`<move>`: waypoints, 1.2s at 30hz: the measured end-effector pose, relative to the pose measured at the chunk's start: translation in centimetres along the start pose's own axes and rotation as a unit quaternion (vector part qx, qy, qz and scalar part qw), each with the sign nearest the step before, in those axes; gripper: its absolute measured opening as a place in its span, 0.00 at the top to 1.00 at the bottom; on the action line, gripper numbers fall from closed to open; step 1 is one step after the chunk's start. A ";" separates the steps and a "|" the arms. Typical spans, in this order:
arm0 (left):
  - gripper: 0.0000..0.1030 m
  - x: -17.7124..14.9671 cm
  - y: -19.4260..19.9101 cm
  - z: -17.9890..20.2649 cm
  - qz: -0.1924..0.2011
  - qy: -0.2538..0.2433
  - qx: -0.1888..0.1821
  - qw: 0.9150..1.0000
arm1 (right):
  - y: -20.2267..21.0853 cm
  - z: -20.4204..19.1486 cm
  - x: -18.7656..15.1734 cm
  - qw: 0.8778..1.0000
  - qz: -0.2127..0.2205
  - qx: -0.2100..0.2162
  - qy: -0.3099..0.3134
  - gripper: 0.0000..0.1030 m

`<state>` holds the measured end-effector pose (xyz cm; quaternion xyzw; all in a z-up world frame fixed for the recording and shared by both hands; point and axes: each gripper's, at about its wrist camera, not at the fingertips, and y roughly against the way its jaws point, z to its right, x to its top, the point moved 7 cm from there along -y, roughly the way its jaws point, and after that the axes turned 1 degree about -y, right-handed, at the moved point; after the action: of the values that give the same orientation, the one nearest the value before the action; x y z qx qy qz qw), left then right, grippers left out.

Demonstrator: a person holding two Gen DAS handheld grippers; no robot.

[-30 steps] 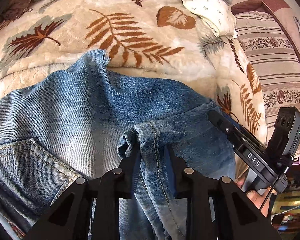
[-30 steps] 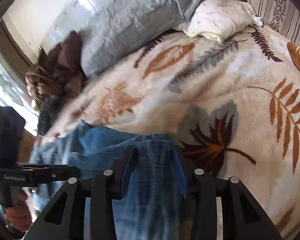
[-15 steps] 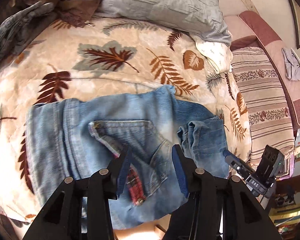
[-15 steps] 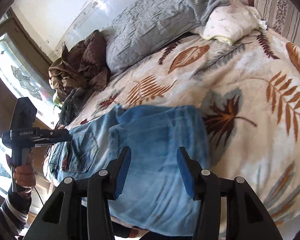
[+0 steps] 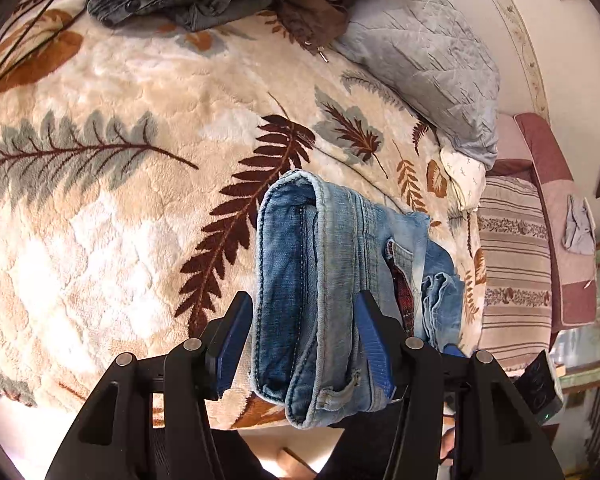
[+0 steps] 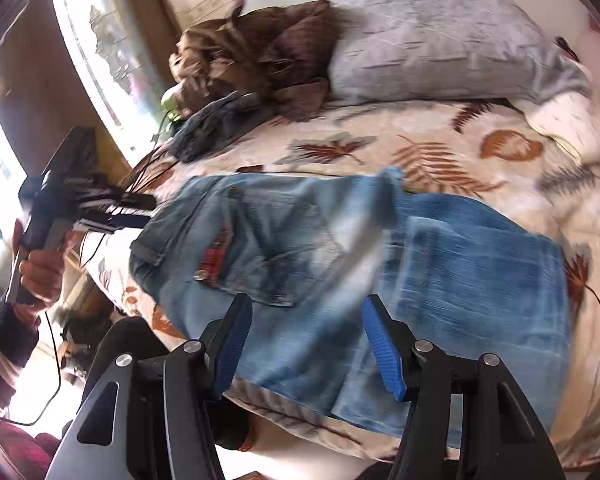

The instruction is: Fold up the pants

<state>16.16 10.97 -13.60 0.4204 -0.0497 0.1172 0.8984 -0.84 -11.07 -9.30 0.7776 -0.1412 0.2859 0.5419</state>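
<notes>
Jeans (image 6: pixel 340 264) lie folded on blanket (image 6: pixel 440 140), both grippers parted.

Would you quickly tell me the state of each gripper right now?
Left gripper: open, its fingers either side of the folded jeans' waistband end; no grip visible.
Right gripper: open, holding nothing, above the jeans.
</notes>
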 end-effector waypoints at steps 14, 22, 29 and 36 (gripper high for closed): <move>0.45 4.5 -3.2 -1.8 -0.030 0.004 -0.029 0.999 | -8.0 -14.9 -1.8 0.963 -0.011 -0.080 0.256 0.32; 0.45 2.6 -1.1 2.2 -0.006 -0.065 -0.042 0.997 | -6.5 -12.4 -0.6 0.980 -0.015 -0.065 0.186 0.32; 0.33 -0.6 -2.6 11.8 -0.038 -0.185 -0.067 0.980 | 2.0 2.8 -3.5 0.982 -0.004 -0.015 -0.187 0.32; 0.34 -3.9 -14.9 18.5 -0.165 -0.210 -0.018 0.963 | 6.0 10.5 -9.1 0.901 0.031 0.081 -0.424 0.30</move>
<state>16.35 -13.07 -13.55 0.4214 -0.1693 -0.1249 0.8821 -8.23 -23.78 -12.83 0.8617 -0.3583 -0.0438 0.3566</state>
